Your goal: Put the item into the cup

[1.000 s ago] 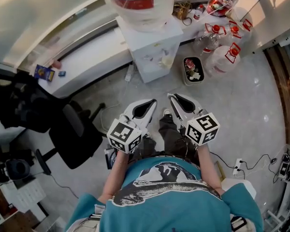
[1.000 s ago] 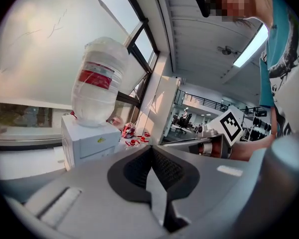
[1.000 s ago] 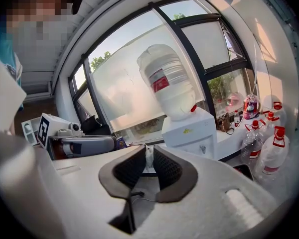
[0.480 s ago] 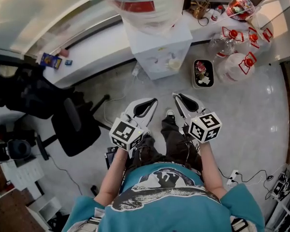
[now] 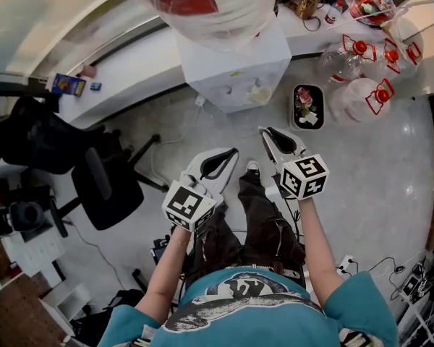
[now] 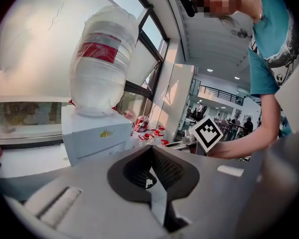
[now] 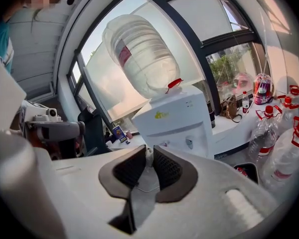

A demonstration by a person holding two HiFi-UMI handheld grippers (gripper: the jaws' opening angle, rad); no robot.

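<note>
We hold both tools low in front of our teal shirt (image 5: 260, 309), arms out, each marker cube facing up. The left hand-held gripper (image 5: 230, 155) has its jaws closed tip to tip, with nothing between them. The right hand-held gripper (image 5: 265, 131) has its jaws a narrow gap apart, also with nothing in them. The two tools are side by side and do not touch. A shoe (image 5: 252, 168) shows between them on the grey floor (image 5: 390, 165).

A black chair (image 5: 101, 186) stands well to the left of the left hand-held gripper. A small black tray (image 5: 307, 107) lies on the floor just ahead of the right hand-held gripper, with bits of red and white in it. Clear jugs with red caps (image 5: 362, 78) stand close together on the floor ahead of that gripper and to its right.

A white dispenser (image 5: 235, 67) stands ahead of both tools, with a big upturned bottle (image 5: 210, 2) on top of it. A white worktop (image 5: 130, 85) runs behind it under the window. A blue box (image 5: 65, 85) lies on the worktop far ahead and to the left of the left hand-held gripper. A brown bag (image 5: 307, 2) sits on it far ahead of the right one.

From these views we cannot tell where the task's own things are.
</note>
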